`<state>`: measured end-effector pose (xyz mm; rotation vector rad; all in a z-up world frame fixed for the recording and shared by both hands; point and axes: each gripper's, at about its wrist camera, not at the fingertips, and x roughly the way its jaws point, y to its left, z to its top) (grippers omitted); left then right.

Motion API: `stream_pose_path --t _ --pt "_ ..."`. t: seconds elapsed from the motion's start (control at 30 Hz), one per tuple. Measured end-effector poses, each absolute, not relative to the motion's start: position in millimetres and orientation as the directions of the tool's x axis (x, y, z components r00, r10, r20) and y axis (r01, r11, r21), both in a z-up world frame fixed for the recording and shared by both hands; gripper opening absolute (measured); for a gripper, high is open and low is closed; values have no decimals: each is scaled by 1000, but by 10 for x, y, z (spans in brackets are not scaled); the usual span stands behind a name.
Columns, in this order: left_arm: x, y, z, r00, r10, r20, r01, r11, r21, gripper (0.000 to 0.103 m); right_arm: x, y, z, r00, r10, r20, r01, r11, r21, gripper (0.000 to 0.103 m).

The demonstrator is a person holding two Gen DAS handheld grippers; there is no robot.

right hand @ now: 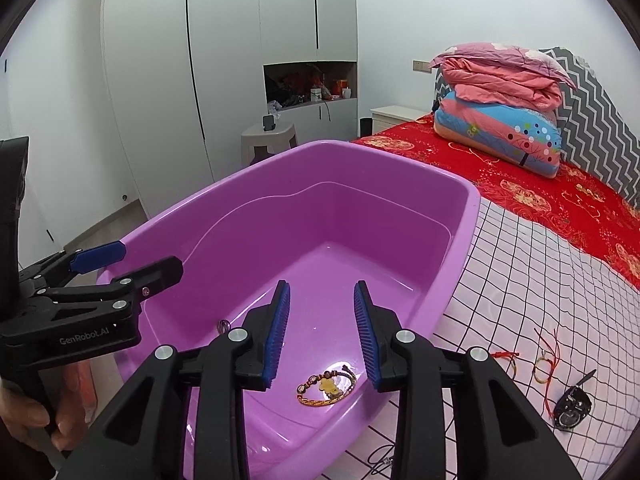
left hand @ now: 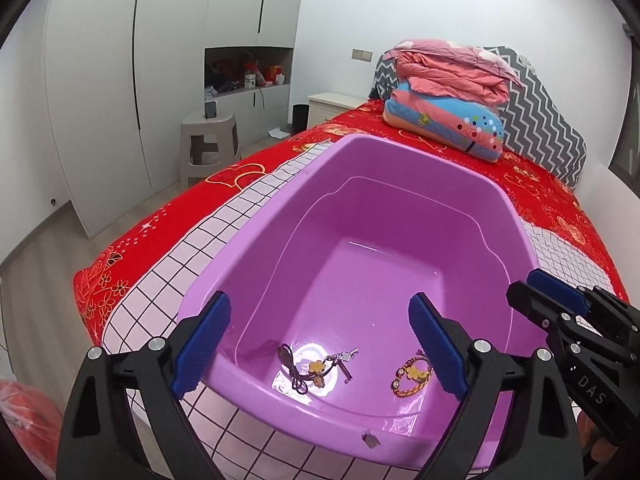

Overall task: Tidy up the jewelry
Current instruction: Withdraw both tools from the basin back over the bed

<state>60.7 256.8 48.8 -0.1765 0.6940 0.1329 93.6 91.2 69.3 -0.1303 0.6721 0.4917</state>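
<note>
A: So, both jaws empty over the purple tub (left hand: 280, 216). My left hand-held gripper (left hand: 320, 344) gapes wide, right hand-held gripper (right hand: 322, 332) only partly open, nothing pinched

B: Where's the jewelry?

A: Corded key charm (left hand: 316, 368) and beaded bracelet (right hand: 326, 388) lie apart on the tub floor. Red-string bangles (right hand: 544, 360) and a dark watch-like piece (right hand: 572, 404) sit on the grid sheet (right hand: 520, 280) of the bed

B: Risks?

A: Thin cords, prob snag on my ribbed blue pads (right hand: 276, 336). Tub's glossy hard plastic on a soft bed, so a rim bump may tip it. Strings lie flat on cloth, easy to miss
</note>
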Motion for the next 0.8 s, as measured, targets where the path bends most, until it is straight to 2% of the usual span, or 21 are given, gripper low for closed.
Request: stream_pose_path --t 0.57,0.8 --pt "339 2302 636 767 51 -640 -159 981 -114 90 580 601 834 697 391 -601 -451 891 56 41" --pt "245 2134 664 767 35 -641 -134 985 -106 91 418 410 889 713 378 -591 -431 901 56 41"
